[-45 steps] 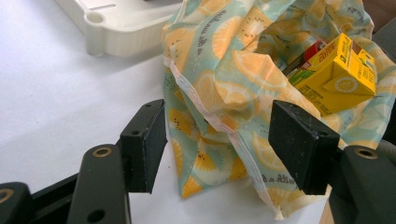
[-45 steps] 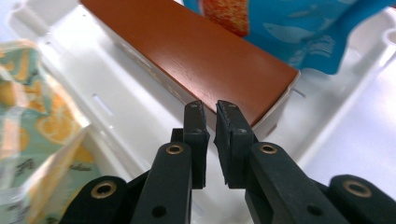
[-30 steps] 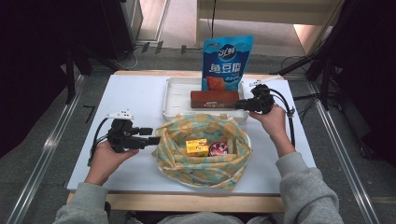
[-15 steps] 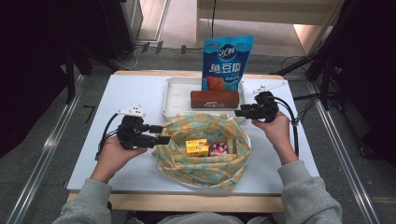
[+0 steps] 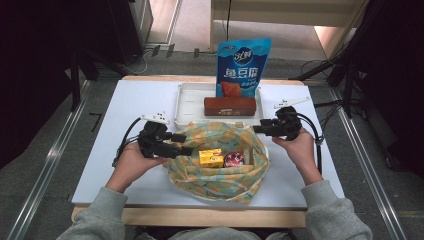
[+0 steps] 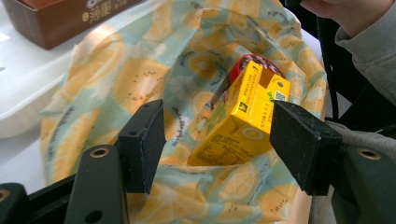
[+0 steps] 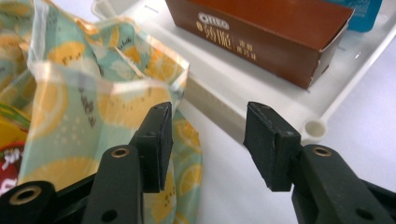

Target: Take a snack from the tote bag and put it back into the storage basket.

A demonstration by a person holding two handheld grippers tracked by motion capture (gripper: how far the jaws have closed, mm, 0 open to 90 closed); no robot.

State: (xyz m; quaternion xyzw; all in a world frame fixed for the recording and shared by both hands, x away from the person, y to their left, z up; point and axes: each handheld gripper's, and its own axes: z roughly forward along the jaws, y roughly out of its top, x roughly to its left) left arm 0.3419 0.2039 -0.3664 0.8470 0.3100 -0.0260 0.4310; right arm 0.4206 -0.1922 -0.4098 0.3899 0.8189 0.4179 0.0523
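A: Lemon-printed teal cloth bag (image 5: pixel 220 165)? Mid-tabletop (image 5: pixel 100 165), mouth gaping, yellow carton (image 6: pixel 243 116) and red-lidded tub (image 5: pixel 234 159) inside.

B: Left gripper (image 5: pixel 181 144) at its left rim, fingers (image 6: pixel 142 142) spread, framing the carton, gripping nothing.

A: Right gripper (image 5: pixel 258 126)?

B: Just beside the bag's right rim, fingers (image 7: pixel 158 142) just opening, released, nothing between. Both hands low, pointing inward.

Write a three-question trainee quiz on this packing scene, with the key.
1. True or false: the brown box lies inside the patterned bag.
2. Which thing stands upright at the far edge of the white tray? A) blue pouch B) yellow carton C) red-lidded cup
3. Fill in: the yellow carton seen between the left gripper's open jaws sits in the ____.

Key:
1. False; it lies in the tray.
2. A, the blue pouch.
3. bag
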